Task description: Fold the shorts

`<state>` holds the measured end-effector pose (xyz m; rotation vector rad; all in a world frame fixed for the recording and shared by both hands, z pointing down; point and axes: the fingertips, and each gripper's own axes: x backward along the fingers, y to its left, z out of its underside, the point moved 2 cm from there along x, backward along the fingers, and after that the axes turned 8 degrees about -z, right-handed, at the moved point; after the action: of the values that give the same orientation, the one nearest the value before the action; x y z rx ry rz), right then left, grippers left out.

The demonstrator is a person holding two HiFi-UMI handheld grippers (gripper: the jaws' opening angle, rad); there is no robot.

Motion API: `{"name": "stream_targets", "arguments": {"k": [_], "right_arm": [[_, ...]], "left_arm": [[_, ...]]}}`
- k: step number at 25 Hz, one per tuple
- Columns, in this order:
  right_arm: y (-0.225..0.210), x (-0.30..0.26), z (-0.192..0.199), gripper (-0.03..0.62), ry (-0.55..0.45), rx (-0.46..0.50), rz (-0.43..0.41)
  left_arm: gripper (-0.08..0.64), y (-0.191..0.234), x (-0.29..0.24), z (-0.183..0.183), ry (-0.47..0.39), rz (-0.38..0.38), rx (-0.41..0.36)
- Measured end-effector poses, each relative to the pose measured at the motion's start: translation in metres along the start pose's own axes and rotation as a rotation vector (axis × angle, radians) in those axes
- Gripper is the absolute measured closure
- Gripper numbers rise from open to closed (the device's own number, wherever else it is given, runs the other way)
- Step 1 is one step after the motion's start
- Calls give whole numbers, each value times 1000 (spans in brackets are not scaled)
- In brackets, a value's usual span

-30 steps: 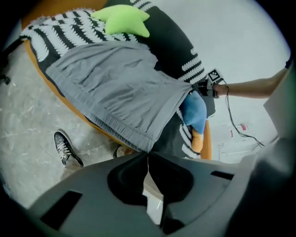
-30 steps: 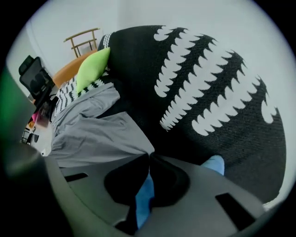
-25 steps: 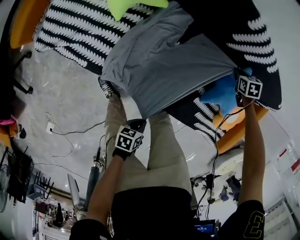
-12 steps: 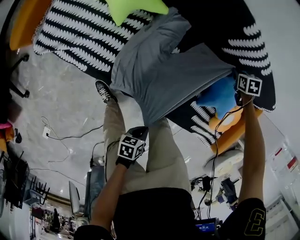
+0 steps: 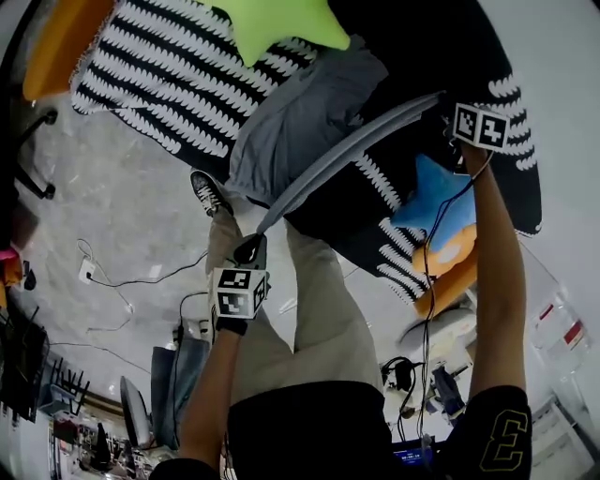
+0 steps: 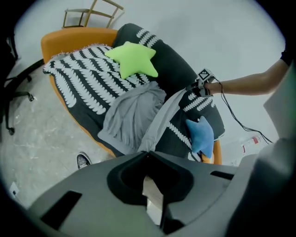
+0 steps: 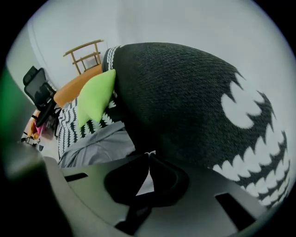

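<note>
1. From the head view: holds the shorts (image 5: 300,131) by one edge, pulled into a taut grey band between the left gripper (image 5: 251,249) at seven o'clock and the right gripper (image 5: 444,97) at two o'clock. Leaves the rest of the cloth bunched on the seat toward twelve o'clock.
2. Only in the left gripper view: shows that gripper's jaws clenched on a pale fold of the fabric at six o'clock. Shows the band running up from there to the right gripper at two o'clock, beside the grey heap at centre.
3. Only in the right gripper view: shows that gripper's jaws pinched together on a sliver of pale cloth at six o'clock. Shows more grey cloth at eight o'clock.
4. Only in the head view: takes in khaki trousers (image 5: 319,309) at six o'clock, a shoe (image 5: 208,192) at nine o'clock and a cable (image 5: 433,281) hanging along the right forearm.
5. Surface: an orange sofa (image 5: 56,47) under a black-and-white throw (image 5: 159,75), with a green star pillow (image 5: 277,23) at twelve o'clock and a blue star pillow (image 5: 436,197) at three o'clock, near the right gripper.
6. Room: pale speckled floor (image 5: 112,187) at nine o'clock in the head view and a plain wall (image 6: 208,28) behind the sofa. Adds a wooden rack (image 6: 90,14) at eleven o'clock in the left gripper view and an office chair (image 7: 38,88) at nine o'clock in the right gripper view.
</note>
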<state>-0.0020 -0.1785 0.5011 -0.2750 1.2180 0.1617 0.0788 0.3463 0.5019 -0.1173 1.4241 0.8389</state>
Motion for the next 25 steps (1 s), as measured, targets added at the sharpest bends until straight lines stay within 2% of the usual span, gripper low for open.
{"name": "stream_targets", "arguments": {"k": [5,10,16,20,21,22,23,24,25], "right_arm": [[30,-33,-70,568,-27,22,-22],[62,-72,-111,568,-56,17,-39],[86,-84,-133,566,-126,-4,-19],[96,-88,-136,565,-167,-58,-36],[99,-90,-137,548,-184,-78,-54],[104,-93,-139,451,-206,-99,-86],[109,-95,-143,315,-231,-120,-129],[114,-95,-146,205,-255,-140,-171],[119,-94,-151,158,-279,-155,-203]], "left_arm": [[543,40,12,-49,-65,-55,17],[542,81,12,-78,-147,-145,61],[541,103,16,-95,-193,-220,104],[541,110,11,-91,-190,-227,136],[541,113,9,-90,-190,-232,148],[538,116,8,-89,-193,-242,158],[529,119,6,-89,-202,-252,167],[458,121,4,-90,-214,-258,172],[341,122,3,-92,-224,-261,171]]}}
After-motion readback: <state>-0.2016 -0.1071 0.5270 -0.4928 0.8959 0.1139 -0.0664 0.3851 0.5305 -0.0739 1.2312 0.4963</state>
